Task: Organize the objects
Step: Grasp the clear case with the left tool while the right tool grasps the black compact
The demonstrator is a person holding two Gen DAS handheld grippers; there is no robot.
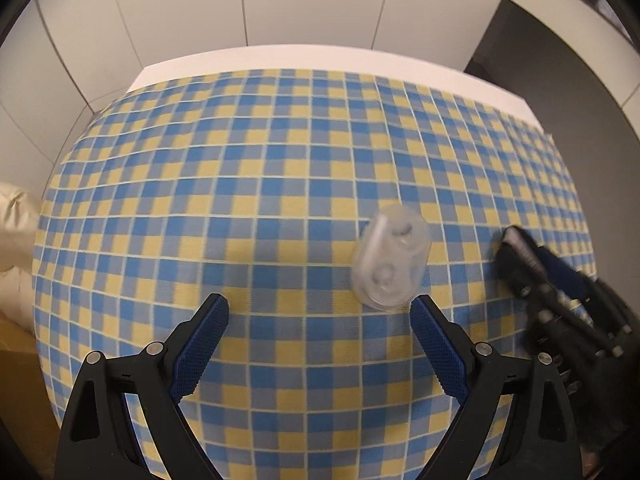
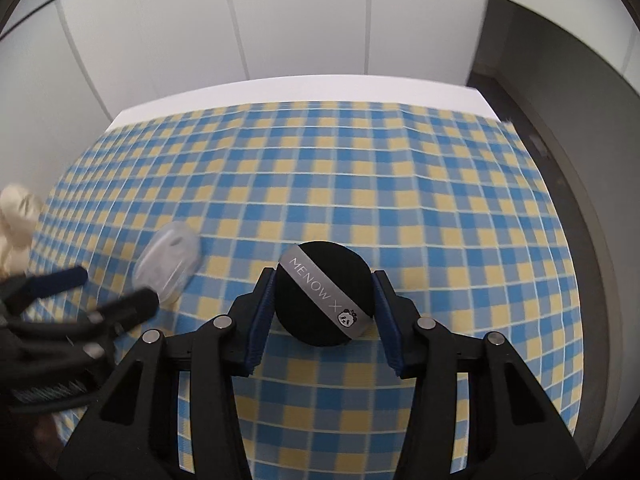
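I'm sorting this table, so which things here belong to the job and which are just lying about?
Job:
- black puff, between the right gripper fingers
- clear case, ahead of the open left gripper

Lying about:
- checked cloth
- cream fabric off the table's left edge

Round black puff (image 2: 325,294) with grey "MENOW X" ribbon and panda mark, lying flat between the right gripper (image 2: 323,300) fingers, both pads at its sides. Clear oval plastic case (image 1: 390,258), blurred, just ahead of the left gripper (image 1: 320,308), nearer its right finger.
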